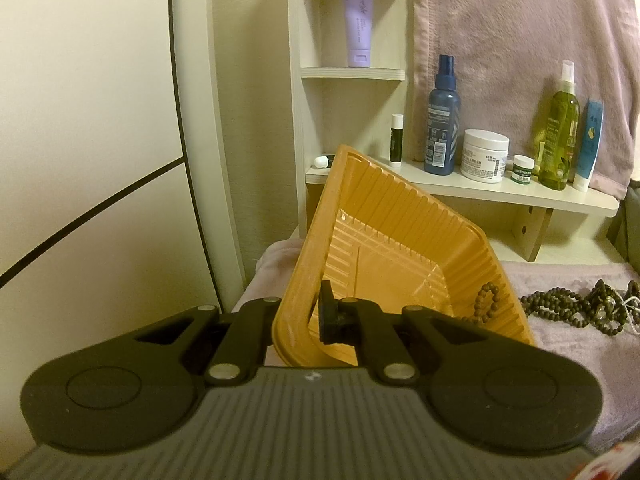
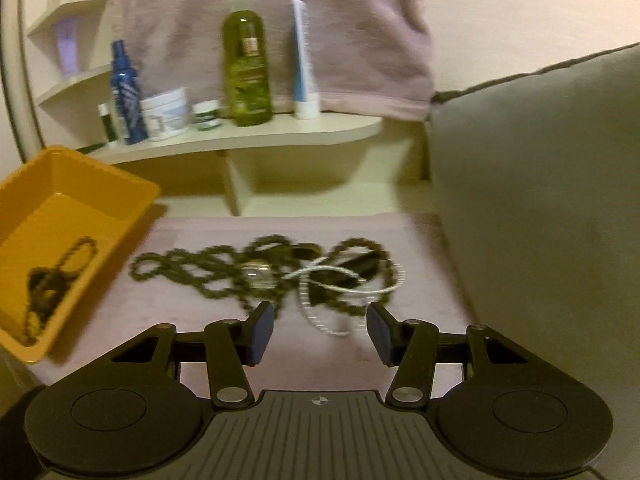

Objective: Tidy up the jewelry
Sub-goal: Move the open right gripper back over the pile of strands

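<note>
My left gripper (image 1: 298, 320) is shut on the near rim of an orange plastic tray (image 1: 400, 216) and holds it tilted. A dark bead bracelet (image 1: 486, 304) lies in the tray's low corner; it also shows in the right wrist view (image 2: 52, 276) inside the tray (image 2: 132, 196). A tangle of dark bead necklaces (image 2: 208, 272) with a silver chain (image 2: 344, 280) and a clear bracelet (image 2: 316, 316) lies on the pink cloth (image 2: 304, 352). My right gripper (image 2: 320, 330) is open and empty, just in front of the tangle. The beads also show in the left wrist view (image 1: 568, 308).
A low white shelf (image 2: 280, 132) behind holds a blue spray bottle (image 1: 442, 116), a white cream jar (image 1: 484, 156), a small green jar (image 1: 522, 170), a green bottle (image 2: 246, 60) and a blue tube (image 2: 304, 60). A grey cushion (image 2: 540, 200) stands to the right.
</note>
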Motion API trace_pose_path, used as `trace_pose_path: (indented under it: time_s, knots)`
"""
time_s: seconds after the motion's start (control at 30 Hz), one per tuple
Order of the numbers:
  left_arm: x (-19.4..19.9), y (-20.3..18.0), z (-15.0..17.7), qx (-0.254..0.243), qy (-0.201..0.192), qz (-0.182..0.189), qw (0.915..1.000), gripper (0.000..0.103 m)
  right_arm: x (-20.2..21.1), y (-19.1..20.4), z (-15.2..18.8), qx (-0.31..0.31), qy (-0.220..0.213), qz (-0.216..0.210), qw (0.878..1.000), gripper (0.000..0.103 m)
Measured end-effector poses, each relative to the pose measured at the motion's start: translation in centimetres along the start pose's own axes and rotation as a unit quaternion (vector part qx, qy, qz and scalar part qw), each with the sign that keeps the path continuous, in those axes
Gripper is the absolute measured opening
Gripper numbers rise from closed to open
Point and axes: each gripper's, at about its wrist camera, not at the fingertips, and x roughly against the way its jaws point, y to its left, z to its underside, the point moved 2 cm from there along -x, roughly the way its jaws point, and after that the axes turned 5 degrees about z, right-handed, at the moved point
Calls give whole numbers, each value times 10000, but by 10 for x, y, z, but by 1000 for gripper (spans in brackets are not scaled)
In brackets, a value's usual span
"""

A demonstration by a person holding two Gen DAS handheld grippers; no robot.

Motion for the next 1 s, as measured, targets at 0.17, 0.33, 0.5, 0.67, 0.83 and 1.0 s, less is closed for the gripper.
trace_pose_path:
  time_s: [0.17,0.33,0.5,0.67,0.83,1.0]
  knots:
    - [0,0,0,-13,2,-11,10000,6,-5,-7,-2,78,-78,86,9999,50]
    - [-1,-1,0,-26,8,-26,10000,6,-23,-11,-4,159,-45,184,9997,36]
    - [-1,-1,0,-25,16,-36,10000,6,-35,-21,-7,-108,-1,261,9996,30]
    - [-1,0,0,-33,15,-41,10000,6,-43,-32,-16,-571,-68,385,9976,25]
    - [-2,1,-1,-39,34,-40,10000,6,-59,-41,-19,-1074,147,331,9936,20]
    - [-2,1,-1,-40,41,-44,10000,6,-68,-50,-12,-1725,364,237,9840,15]
